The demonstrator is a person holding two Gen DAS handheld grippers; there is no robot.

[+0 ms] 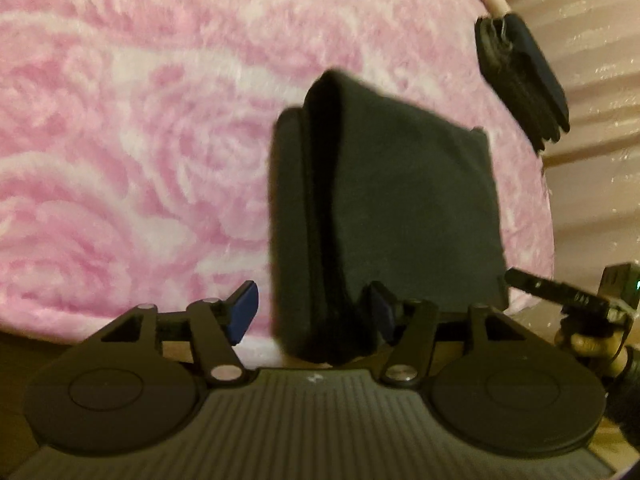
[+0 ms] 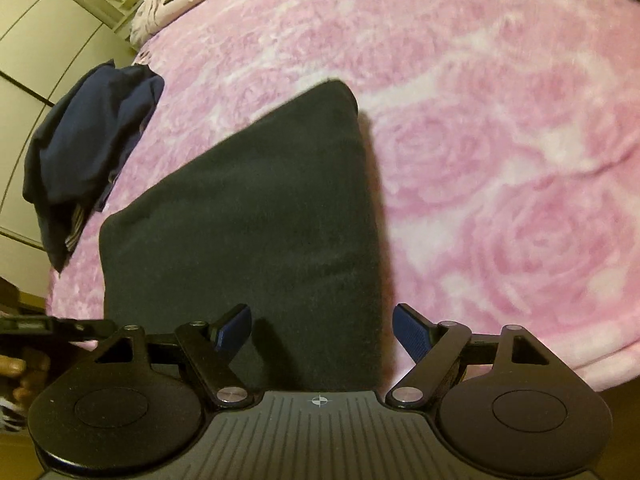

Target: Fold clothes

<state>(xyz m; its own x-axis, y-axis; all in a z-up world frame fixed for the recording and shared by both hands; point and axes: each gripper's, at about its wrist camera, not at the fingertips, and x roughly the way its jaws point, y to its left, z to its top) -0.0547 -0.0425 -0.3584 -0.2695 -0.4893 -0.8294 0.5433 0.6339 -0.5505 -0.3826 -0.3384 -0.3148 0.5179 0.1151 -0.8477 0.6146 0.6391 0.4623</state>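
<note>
Pink rose blanket (image 2: 500, 152), folded black garment (image 2: 248, 232) lying on it, both grippers' jaws spread wide, gripping nothing.

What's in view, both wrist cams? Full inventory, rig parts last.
black garment: 1, black, folded, on the blanket just ahead of both grippers
navy pile: 1, dark blue, some striped fabric showing at its edge, on the blanket's edge, left in the right view
blanket: 1, pink with white rose pattern, covers the bed
pillow: 1, pale with dark print, far end of the bed
cupboards: cream panels, beyond the bed, left in the right view
left gripper: 1, black with blue pads, open, near edge of the garment between its fingers
right gripper: 1, black with blue pads, open, straddling the garment's near edge
</note>
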